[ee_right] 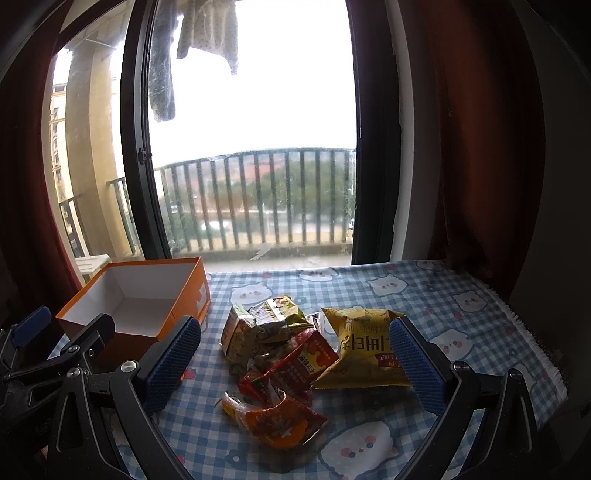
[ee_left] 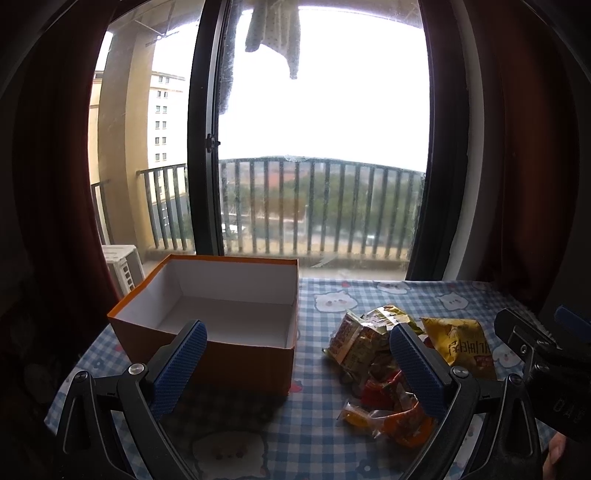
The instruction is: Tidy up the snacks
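Snacks are lying in a loose heap on the counter (ee_right: pixel 461 295), which is wearing a blue checked cloth printed with white cartoon faces. An orange box (ee_right: pixel 122 306) with a white inside is sitting open-topped to the left of the heap, near it but not touching, and nothing is showing inside it. The yellow bag (ee_right: pixel 362 350) is resting at the right of the heap, its left edge overlapping a red packet (ee_right: pixel 299 363). Behind these, crumpled olive-and-gold packs (ee_right: pixel 262 325) are leaning together, and an orange wrapper (ee_right: pixel 280 424) is lying nearest the camera, just apart from the red packet. In the right wrist view the right claw (ee_right: pixel 295 354) is hovering above the heap with its blue-padded fingers (ee_right: pixel 173 363) spread wide and gripping nothing; the heap is showing between them. In the left wrist view the left claw (ee_left: pixel 297 363) is likewise standing wide apart and holding nothing, its left finger (ee_left: pixel 181 369) showing in front of the box's (ee_left: pixel 207 354) near wall and its right one in front of the heap (ee_left: pixel 369 354). The two tools are sitting side by side, each showing at the edge of the other's view. Beyond the counter, a dark-framed window (ee_right: pixel 255 147) is looking onto a balcony railing (ee_right: pixel 258 199), laundry (ee_right: pixel 207 33) is hanging outside, and dark red curtains (ee_right: pixel 480 147) are framing both sides.
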A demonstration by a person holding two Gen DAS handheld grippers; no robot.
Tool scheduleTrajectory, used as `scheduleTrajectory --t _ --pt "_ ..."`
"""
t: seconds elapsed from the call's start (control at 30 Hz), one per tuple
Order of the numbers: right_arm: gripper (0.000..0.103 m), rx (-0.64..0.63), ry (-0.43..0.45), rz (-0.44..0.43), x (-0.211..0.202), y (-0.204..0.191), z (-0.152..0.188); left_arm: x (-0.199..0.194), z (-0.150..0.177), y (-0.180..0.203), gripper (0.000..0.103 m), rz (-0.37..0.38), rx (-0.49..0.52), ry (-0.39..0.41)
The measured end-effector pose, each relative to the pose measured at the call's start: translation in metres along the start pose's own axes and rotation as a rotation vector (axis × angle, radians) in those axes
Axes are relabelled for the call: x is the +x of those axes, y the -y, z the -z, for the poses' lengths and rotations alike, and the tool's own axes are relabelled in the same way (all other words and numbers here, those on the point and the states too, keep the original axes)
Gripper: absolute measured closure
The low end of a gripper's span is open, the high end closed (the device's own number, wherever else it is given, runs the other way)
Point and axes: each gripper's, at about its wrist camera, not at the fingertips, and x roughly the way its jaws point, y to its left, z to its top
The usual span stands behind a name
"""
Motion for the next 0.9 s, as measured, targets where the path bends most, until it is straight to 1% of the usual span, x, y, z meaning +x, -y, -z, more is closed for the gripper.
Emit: scheduleTrajectory --t 0.2,0.33,0.47,0.9 --pt "0.0 0.002 0.018 0.018 -0.0018 0.0013 -0.0008 0.0004 -0.0006 0.0013 0.003 -0.005 0.002 0.0" --pt "0.0 -0.01 0.045 0.056 -0.0064 -0.0001 -0.0008 0.0001 0.0 0.0027 0.003 -0.003 0.005 0.002" --pt "0.0 -0.003 0.034 0.037 -0.0053 0.0005 -0.0007 0.0 -0.0002 0.003 0.003 -0.003 0.005 0.002" --pt "0.0 0.001 0.02 0.028 -0.0043 0.0012 -0.0007 -0.0007 -0.0007 0.001 0.003 -0.009 0.005 -0.008"
